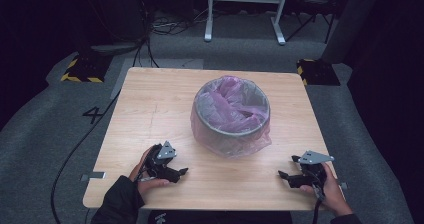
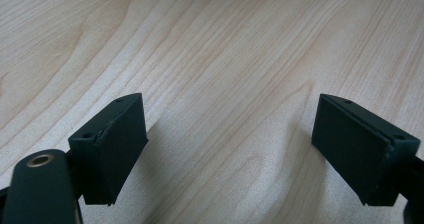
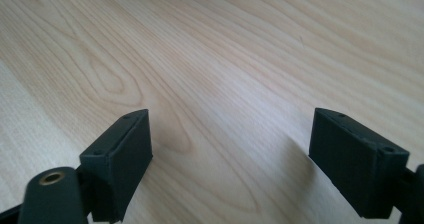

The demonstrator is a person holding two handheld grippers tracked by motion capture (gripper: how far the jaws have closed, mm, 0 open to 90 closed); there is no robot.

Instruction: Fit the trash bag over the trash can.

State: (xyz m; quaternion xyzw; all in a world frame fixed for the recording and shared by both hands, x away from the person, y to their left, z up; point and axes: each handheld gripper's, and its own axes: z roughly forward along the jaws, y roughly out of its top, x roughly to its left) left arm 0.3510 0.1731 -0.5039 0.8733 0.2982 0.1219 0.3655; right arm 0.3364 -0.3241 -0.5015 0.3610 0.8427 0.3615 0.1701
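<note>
the only writing to be read is a dark "4" marked on the grey floor left of the table; nothing on the bin or the grippers can be read.

the left hand comes in from the bottom, dark sleeve to the wrist, and holds the left gripper low over the near left part of the table, jaws pointing right toward the table's middle. its grey plate faces up. in the left gripper view the left gripper has its jaws spread wide, nothing between them but bare wood.

the right hand holds the right gripper near the near right corner, jaws pointing left, a cable trailing down from it. in the right gripper view the right gripper is likewise released, jaws wide over wood grain.

the bin stands upright at the table's centre, well apart from both grippers, mouth open upward, its axis vertical. a pink bag lines it, crumpled inside and folded down over the outside wall to the tabletop.
</note>
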